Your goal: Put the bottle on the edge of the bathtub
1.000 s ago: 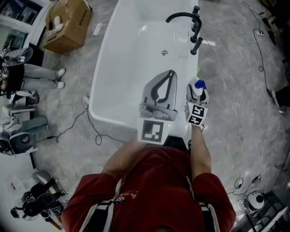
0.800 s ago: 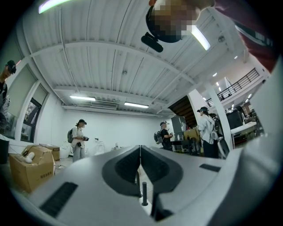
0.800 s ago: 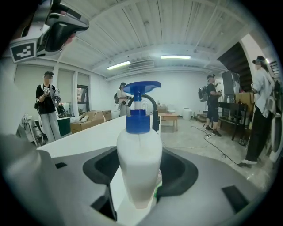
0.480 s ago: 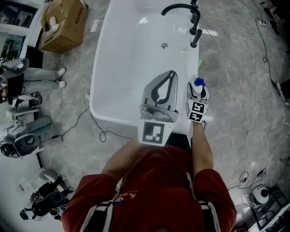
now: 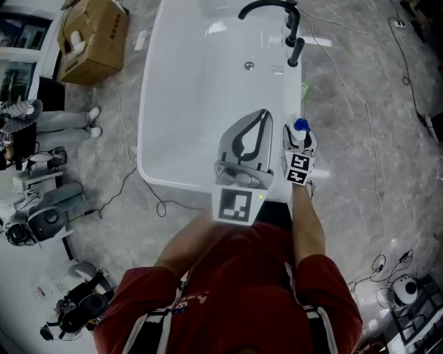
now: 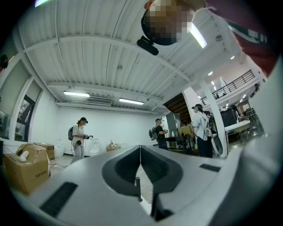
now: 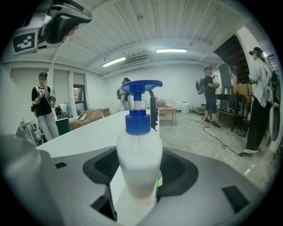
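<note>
From the head view, the right claw [image 5: 300,138] is clamped on the bottle [image 5: 301,127], which stands upright with its blue pump uppermost, over the right-hand rim of the white bathtub [image 5: 296,104] near the person's end. The left claw [image 5: 260,116] hangs just beside it, over the basin and nearer the tub's middle. The right hand is therefore the one placed for the job, and the rim lies straight beneath the bottle, so the coming move looks like a plain lowering with the long axis kept vertical. The black faucet [image 5: 268,8] is well apart at the far end, and grey marbled floor with loose cables and a cardboard box [image 5: 93,38] surrounds the tub. In the left gripper view that claw's jaws meet along a closed seam with nothing between them, and people stand in a bright hall beyond. In the right gripper view the jaws press both sides of the bottle's white belly. The flat white rim [image 7: 88,134] runs away beneath and to the left; whether the base already touches it cannot be told.
</note>
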